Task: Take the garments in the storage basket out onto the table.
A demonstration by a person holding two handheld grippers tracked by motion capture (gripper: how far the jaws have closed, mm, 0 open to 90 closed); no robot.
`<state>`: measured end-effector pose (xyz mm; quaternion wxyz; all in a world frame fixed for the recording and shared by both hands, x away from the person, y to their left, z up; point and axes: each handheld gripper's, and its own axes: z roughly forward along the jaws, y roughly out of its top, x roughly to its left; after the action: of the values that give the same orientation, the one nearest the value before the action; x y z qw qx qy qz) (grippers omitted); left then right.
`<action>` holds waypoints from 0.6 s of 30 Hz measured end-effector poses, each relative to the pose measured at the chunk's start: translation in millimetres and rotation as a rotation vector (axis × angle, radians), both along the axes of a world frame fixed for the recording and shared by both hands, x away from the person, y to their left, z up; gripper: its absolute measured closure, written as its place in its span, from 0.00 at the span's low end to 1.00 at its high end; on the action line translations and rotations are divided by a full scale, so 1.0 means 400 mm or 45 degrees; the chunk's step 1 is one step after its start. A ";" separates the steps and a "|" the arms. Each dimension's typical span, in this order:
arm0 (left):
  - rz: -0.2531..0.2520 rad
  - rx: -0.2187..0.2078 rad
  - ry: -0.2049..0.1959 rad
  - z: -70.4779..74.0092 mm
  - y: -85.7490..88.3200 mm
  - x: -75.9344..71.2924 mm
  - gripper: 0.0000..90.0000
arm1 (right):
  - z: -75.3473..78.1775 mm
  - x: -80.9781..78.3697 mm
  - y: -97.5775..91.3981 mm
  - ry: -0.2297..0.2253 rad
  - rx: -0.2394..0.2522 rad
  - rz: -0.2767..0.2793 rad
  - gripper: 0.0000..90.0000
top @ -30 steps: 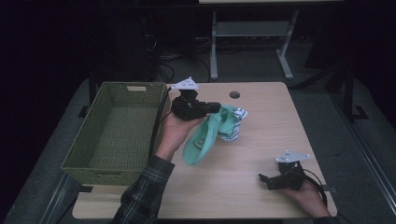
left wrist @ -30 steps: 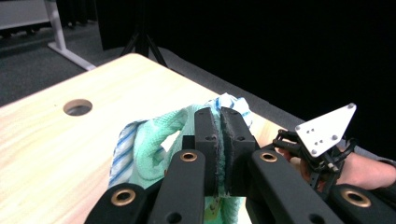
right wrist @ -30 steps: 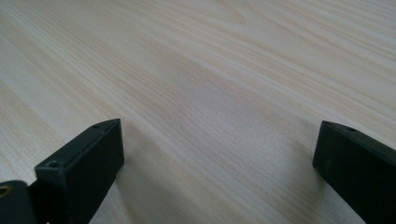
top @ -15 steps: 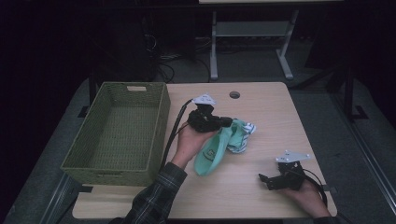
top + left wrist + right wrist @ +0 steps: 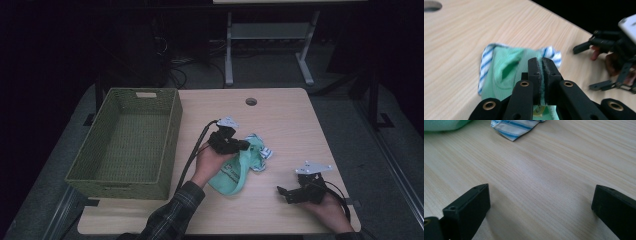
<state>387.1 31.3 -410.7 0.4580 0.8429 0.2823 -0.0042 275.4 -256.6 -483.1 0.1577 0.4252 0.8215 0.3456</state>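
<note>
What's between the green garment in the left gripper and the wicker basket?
Nothing visible. The left gripper is shut on the green garment, which lies on the table right of the wicker basket. Bare tabletop separates them, and the basket's near wall must be cleared.

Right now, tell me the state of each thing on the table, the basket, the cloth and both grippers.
Basket: upright, empty.
Green garment: crumpled on the table, pinched at one fold.
Striped cloth: bunched against the green garment.
Left gripper: shut on the green garment.
Right gripper: open, nothing between its jaws.
</note>
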 end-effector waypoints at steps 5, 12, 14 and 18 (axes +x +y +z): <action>-0.003 0.011 0.008 -0.008 0.008 -0.001 0.80 | 0.000 0.000 0.000 -0.001 0.000 0.000 0.02; 0.021 0.021 -0.015 0.020 0.041 -0.015 0.53 | 0.000 0.000 0.000 -0.001 0.000 0.001 0.02; 0.026 0.034 -0.030 0.025 0.055 -0.024 0.52 | 0.000 0.000 0.000 0.000 0.000 0.000 0.02; 0.030 0.075 -0.055 0.029 0.081 -0.047 0.52 | 0.000 0.000 0.000 0.000 0.000 0.000 0.02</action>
<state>368.4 63.9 -399.1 0.4390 0.8526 0.2822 0.0278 275.5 -256.6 -483.1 0.1578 0.4251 0.8215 0.3457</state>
